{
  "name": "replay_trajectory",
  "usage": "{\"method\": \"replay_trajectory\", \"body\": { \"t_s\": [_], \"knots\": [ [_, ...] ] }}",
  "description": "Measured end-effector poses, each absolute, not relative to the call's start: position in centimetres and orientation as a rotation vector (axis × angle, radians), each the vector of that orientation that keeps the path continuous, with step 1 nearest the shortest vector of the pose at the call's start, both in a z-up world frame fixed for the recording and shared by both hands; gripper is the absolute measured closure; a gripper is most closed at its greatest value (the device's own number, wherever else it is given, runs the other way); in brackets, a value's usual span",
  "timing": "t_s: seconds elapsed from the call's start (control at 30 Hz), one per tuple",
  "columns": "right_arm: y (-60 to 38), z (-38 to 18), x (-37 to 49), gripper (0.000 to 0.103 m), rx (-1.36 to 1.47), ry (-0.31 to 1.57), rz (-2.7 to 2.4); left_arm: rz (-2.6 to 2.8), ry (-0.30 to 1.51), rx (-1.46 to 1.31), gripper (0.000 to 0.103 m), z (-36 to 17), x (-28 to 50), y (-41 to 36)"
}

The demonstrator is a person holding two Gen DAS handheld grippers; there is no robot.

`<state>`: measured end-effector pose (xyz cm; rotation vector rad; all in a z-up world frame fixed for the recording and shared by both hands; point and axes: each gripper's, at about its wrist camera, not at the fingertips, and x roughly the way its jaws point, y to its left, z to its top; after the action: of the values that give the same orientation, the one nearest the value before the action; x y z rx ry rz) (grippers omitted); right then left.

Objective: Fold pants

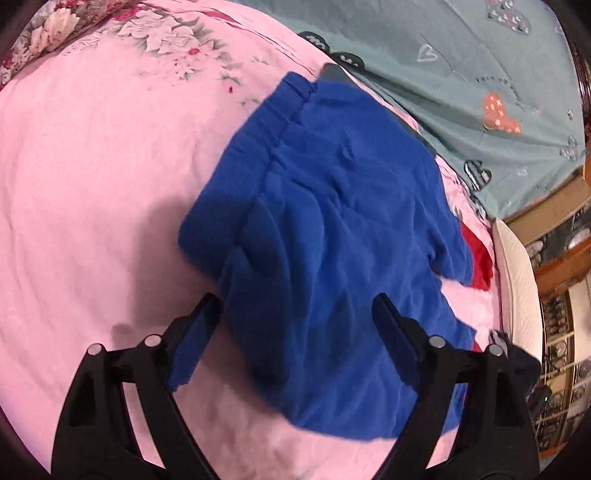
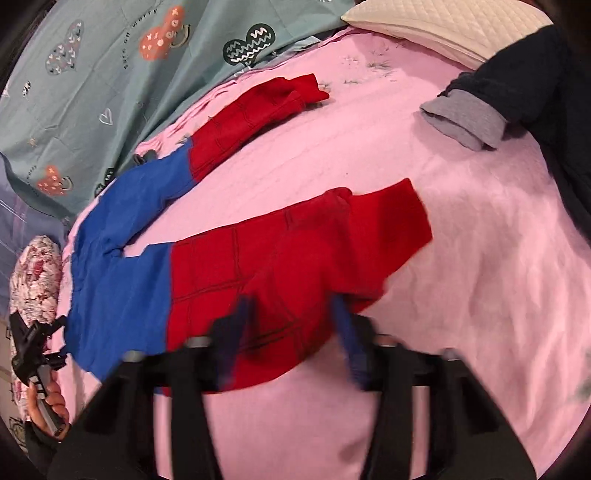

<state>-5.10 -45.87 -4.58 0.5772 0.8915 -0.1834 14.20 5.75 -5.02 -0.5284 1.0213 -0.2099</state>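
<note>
The pants lie spread on the pink bedspread (image 1: 92,184). They are blue at the waist end (image 1: 332,206) and red down both legs (image 2: 295,251). My left gripper (image 1: 297,314) is open just over the blue part, and a fold of blue cloth sits between its fingers (image 1: 207,317) without being pinched. In the right wrist view my right gripper (image 2: 291,325) hangs low over the nearer red leg. Its blurred fingertips (image 2: 240,321) stand apart with red cloth between them. The farther red leg (image 2: 258,110) angles off toward the quilt. A hand (image 2: 51,402) holds the left gripper (image 2: 33,347) at the left edge.
A grey-green quilt (image 2: 92,92) printed with hearts lies along the far side. A floral pillow (image 2: 37,277) sits by the waist end and a cream pillow (image 2: 443,26) at the far right. A dark garment with a grey cuff (image 2: 469,118) rests by the cream pillow.
</note>
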Motion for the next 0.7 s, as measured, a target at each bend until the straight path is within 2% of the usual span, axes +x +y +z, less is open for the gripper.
{"method": "replay_trajectory", "body": {
  "t_s": [0.03,0.07,0.2,0.43,0.63,0.7],
  "knots": [
    [-45.8,-4.8,-4.6,0.095,0.583,0.889,-0.153,-0.212,1.028,-0.56,0.076,-5.1,14.5,6.0],
    [-45.7,-4.7,-4.5,0.096,0.579,0.885,-0.144,-0.227,1.038,-0.587,0.095,-5.2,14.8,6.3],
    [-44.6,-3.2,-5.2,0.096,0.532,0.832,-0.116,-0.232,0.931,-0.604,0.096,-2.9,13.1,8.5],
    [-42.7,-1.2,-6.6,0.096,0.522,0.85,-0.03,-0.157,0.793,-0.651,0.098,1.6,6.1,15.2],
    [-39.6,1.2,-8.7,0.096,0.472,0.926,0.092,-0.018,0.819,-0.632,0.097,1.5,-2.1,20.1],
    [-38.8,0.9,-9.2,0.096,0.449,0.968,0.096,0.014,0.874,-0.624,0.091,-0.5,-3.6,20.7]
  ]
}}
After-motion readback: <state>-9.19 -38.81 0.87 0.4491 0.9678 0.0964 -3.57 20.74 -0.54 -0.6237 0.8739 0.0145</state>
